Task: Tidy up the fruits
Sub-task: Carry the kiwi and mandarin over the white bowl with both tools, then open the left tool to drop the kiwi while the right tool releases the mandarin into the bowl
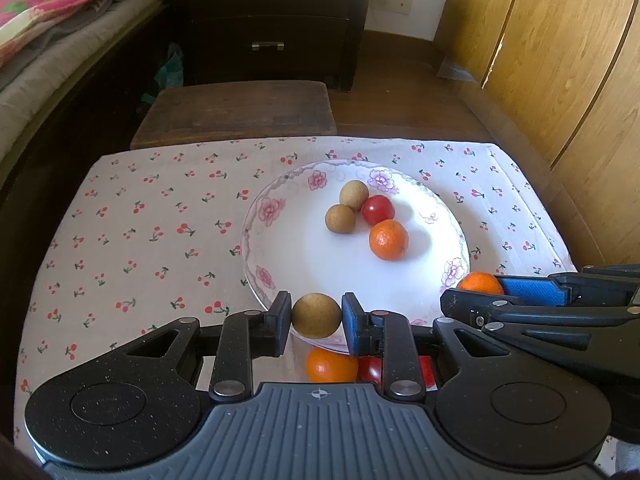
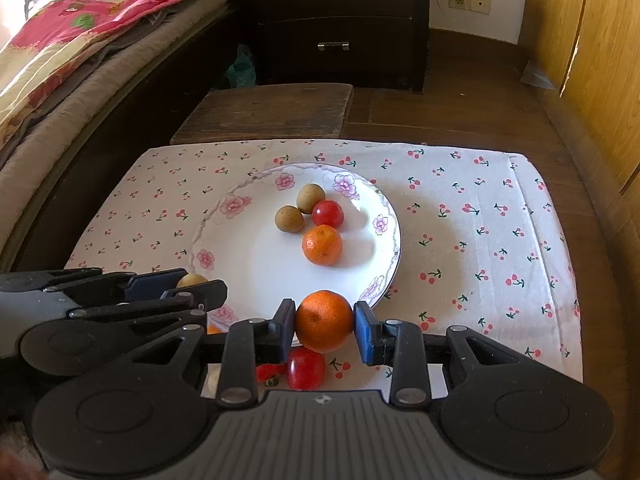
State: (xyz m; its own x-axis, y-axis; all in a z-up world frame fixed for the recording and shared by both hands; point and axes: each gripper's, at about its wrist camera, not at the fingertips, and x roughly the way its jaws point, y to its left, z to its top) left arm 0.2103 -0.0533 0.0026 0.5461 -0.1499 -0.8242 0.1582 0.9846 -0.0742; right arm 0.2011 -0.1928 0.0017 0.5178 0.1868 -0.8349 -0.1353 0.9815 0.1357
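The left claw (image 1: 316,316) is pinching a round, matte brown longan (image 1: 316,315) between its flat pads, above the near rim of the plate (image 1: 280,248). The right claw (image 2: 325,322) is pinching a round orange mandarin (image 2: 324,320) with dimpled skin, also just over the near rim. Both claws point steeply down and forward, side by side, the right one close beside the left.

The plate is white, glossy, round, with pink and purple flowers painted on its rim. It lies on a thin cloth (image 1: 140,220) printed with small red cherries, which covers the desk.

On the plate I count four fruits: two brown longans (image 1: 340,219), one smooth shiny red tomato (image 1: 378,210) and one mandarin on the plate (image 1: 388,239). They lie close together, and the two longans and the tomato seem to touch.

On the cloth under the claws there are one more mandarin (image 1: 331,366) and two red tomatoes (image 2: 306,368), partly hidden by the fingers.
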